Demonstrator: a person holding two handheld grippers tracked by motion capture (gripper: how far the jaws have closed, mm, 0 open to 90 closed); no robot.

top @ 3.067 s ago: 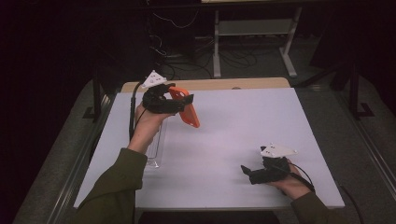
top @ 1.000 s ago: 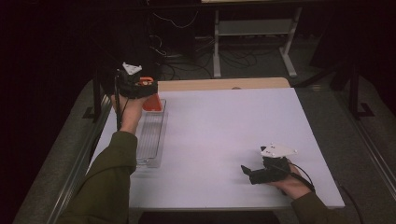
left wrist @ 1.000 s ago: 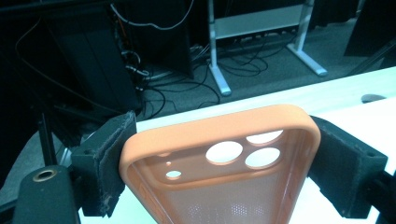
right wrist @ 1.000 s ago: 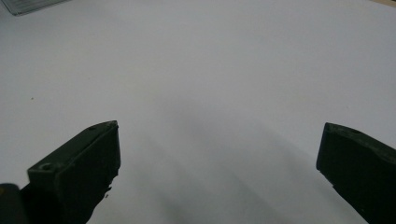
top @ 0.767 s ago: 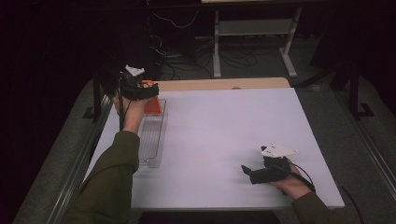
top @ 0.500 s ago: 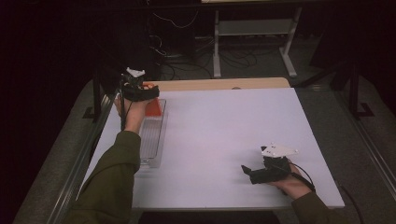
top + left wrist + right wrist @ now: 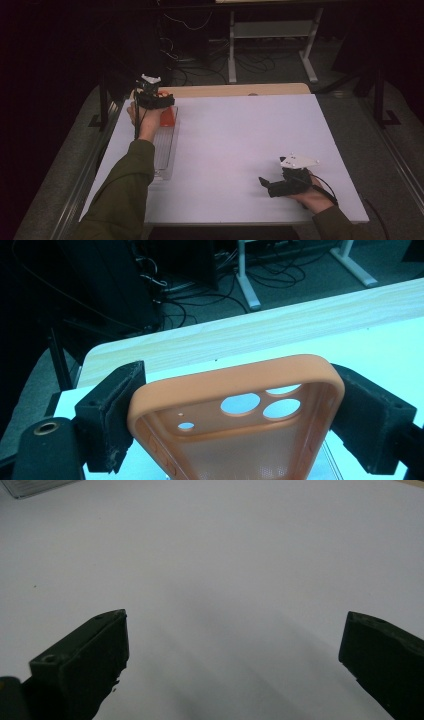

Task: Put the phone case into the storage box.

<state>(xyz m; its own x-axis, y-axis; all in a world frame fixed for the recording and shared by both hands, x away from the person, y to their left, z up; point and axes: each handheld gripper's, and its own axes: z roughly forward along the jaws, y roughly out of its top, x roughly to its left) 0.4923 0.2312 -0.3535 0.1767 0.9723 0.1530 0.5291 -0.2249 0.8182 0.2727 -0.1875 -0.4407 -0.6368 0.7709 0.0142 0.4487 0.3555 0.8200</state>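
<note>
The left hand-held gripper (image 7: 235, 425) clamps an orange phone case (image 7: 235, 410) across its long sides, over the clear tray (image 7: 165, 150) at the table's (image 7: 240, 150) far-left corner. It looks light, thin-walled and flexible, so gentle pressure suits it. The right hand-held gripper (image 7: 235, 670) rests open.

High view overhead, facing forward; tongs cameras close (all share white table (image 7: 240, 150)).
</note>
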